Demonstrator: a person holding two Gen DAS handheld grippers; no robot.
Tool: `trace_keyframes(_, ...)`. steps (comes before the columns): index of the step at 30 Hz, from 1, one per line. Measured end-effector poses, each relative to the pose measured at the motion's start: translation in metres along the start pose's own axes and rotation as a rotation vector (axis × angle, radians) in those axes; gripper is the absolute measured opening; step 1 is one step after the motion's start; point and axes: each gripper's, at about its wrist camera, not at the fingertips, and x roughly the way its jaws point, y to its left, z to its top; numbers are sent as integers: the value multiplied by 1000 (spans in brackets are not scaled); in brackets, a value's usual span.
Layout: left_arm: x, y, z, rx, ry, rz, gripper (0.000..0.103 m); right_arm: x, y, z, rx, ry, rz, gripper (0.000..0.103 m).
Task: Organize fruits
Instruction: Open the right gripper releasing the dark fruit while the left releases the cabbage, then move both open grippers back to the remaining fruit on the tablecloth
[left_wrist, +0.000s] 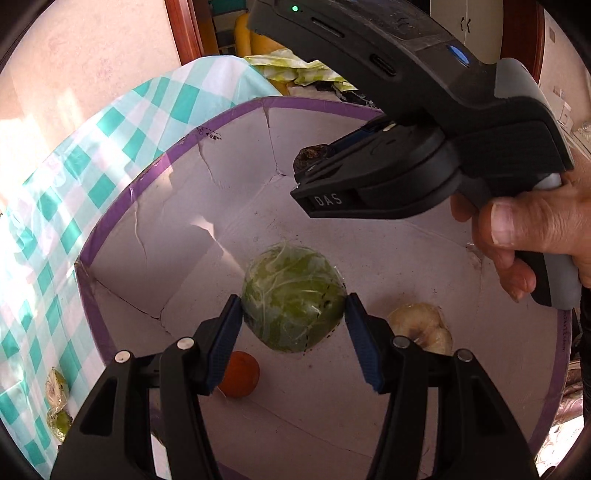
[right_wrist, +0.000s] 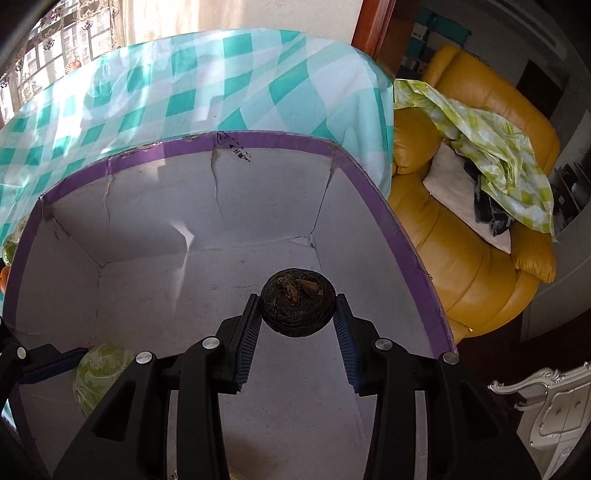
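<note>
- Big purple-rimmed white cardboard box on the teal-checked table already has an orange fruit and a pale wrapped fruit inside.
- Left gripper is clamped on a plastic-wrapped green fruit, over the box.
- Right gripper pinches a dark wrinkly round fruit, also over it.
- Two wrapped fruits left outside, so I'd say partway done.

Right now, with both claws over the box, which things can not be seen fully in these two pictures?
- Orange fruit, left wrist view: partly behind a finger of the left claw.
- Green wrapped fruit, right wrist view: mostly behind the right claw's body.
- Wrapped fruits on the tablecloth, left wrist view: small, at the blurred edge.
- Box, both views: near wall cut off.
</note>
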Motion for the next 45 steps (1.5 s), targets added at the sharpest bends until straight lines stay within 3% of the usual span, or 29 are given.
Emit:
trace_keyframes(7, 18, -3, 4, 53, 102, -20, 57, 48, 10, -11, -41, 143, 4, 40)
trace_keyframes(13, 33, 8, 10, 9, 201, -105, 57, 54, 15, -14, -51, 163, 6, 41)
trace_keyframes(15, 36, 10, 11, 12, 219, -97, 56, 54, 14, -14, -42, 164, 13, 41)
trace_keyframes(17, 40, 9, 11, 13, 234, -77, 51, 54, 14, -15, -37, 165, 18, 41)
trace_keyframes(19, 46, 9, 9, 16, 252, -42, 28, 53, 15, -16, -39, 163, 16, 42)
trace_keyframes(23, 46, 16, 9, 6, 242, -62, 28, 50, 12, -14, -33, 163, 16, 44)
trace_keyframes(25, 46, 18, 9, 5, 238, -66, 28, 50, 11, -13, -31, 164, 12, 46)
trace_keyframes(29, 36, 15, 1, -1, 225, -75, 28, 53, 11, -12, -46, 168, 48, 68)
trace_keyframes(33, 27, 19, 0, -1, 205, -72, 33, 50, 16, -12, -61, 165, 47, 71)
trace_keyframes(37, 16, 23, 2, -14, 142, -67, 57, 43, 15, -8, -62, 138, 45, 74)
trace_keyframes(42, 3, 26, -2, -37, 76, -50, 62, 25, 17, 0, -62, 64, 28, 84)
trace_keyframes(45, -5, 26, -5, -37, 28, -44, 67, 16, 16, 3, -42, 26, 21, 86)
